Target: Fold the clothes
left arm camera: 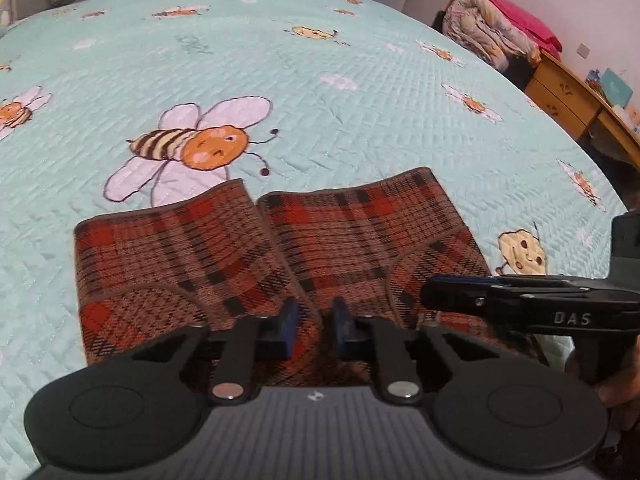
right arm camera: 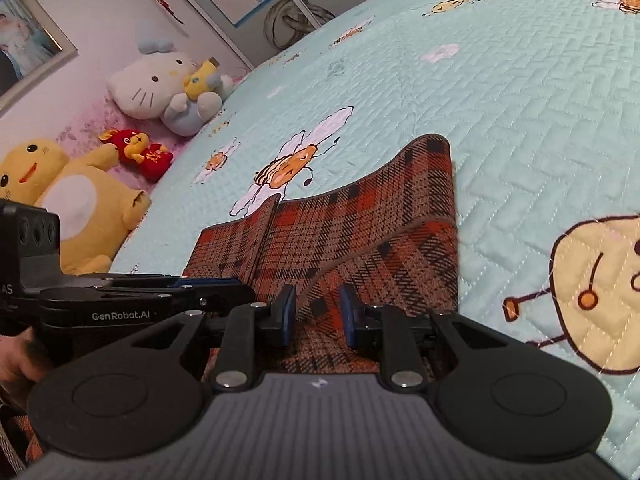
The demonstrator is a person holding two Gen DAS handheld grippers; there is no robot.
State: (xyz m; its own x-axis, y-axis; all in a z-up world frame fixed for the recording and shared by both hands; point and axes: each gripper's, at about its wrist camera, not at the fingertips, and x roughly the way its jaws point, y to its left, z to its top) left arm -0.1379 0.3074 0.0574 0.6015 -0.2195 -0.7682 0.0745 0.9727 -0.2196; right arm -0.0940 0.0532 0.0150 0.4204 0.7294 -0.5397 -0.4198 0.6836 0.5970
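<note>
Both narrow-set jaws pinch plaid cloth: the left gripper (left arm camera: 313, 322) and right gripper (right arm camera: 318, 312) grip the near edge of the plaid shorts (left arm camera: 256, 248), side by side. Beyond spreads the bee-print quilt (left arm camera: 320, 80); plush toys (right arm camera: 168, 84) sit farther off.

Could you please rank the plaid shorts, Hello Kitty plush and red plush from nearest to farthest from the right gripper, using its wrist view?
1. plaid shorts, at the right gripper.
2. red plush, far left.
3. Hello Kitty plush, behind it.
</note>
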